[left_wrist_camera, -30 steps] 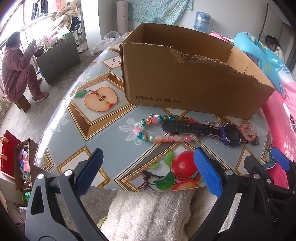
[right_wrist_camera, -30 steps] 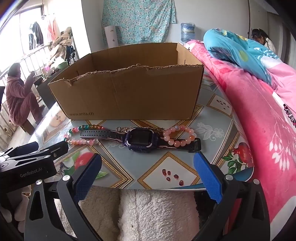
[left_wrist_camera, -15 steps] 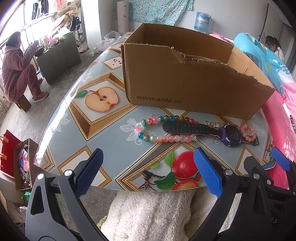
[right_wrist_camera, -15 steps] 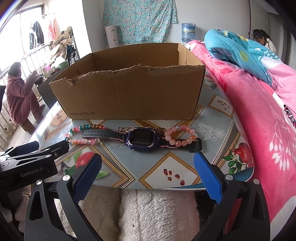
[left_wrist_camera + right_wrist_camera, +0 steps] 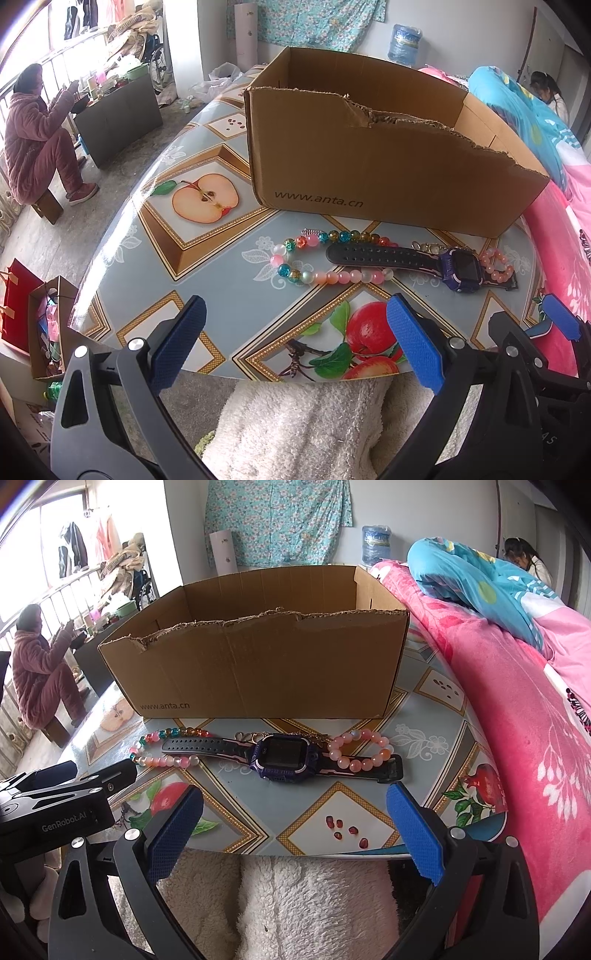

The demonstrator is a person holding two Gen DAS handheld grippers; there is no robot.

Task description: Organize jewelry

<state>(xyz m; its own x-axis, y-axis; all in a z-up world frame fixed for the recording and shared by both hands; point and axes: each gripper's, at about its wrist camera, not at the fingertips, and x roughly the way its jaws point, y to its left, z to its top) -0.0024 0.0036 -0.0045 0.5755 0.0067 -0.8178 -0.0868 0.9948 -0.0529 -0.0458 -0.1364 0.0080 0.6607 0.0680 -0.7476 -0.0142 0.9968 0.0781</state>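
- Landmark: cardboard box (image 5: 258, 664), open-topped with a torn front rim, standing on the table (image 5: 221, 291). All jewelry lies in a row on the table just in front of the box's front wall. Nothing is visible inside the box from either view.
- Left gripper (image 5: 295, 339): jaws spread wide, holding nothing, hovering at the table's near edge, well short of the row.
- Multicolored bead strand (image 5: 314, 258): at the end of the row below the box's printed corner. The watch strap lies over its loop. Risk: lifting the strand first is likely to drag the watch.
- Watch (image 5: 282, 757): in front of the box's middle, flat, face up, straps extended both ways. Risk: a pinch on the flat strap may slip against the smooth table.
- Pink bead bracelet (image 5: 360, 749): toward the box's plain corner, resting on the watch's buckle-side strap. A thin chain behind the watch, nearer the box, may snag.
- Right gripper (image 5: 293, 823): jaws fully apart, empty, near the table edge opposite the watch.
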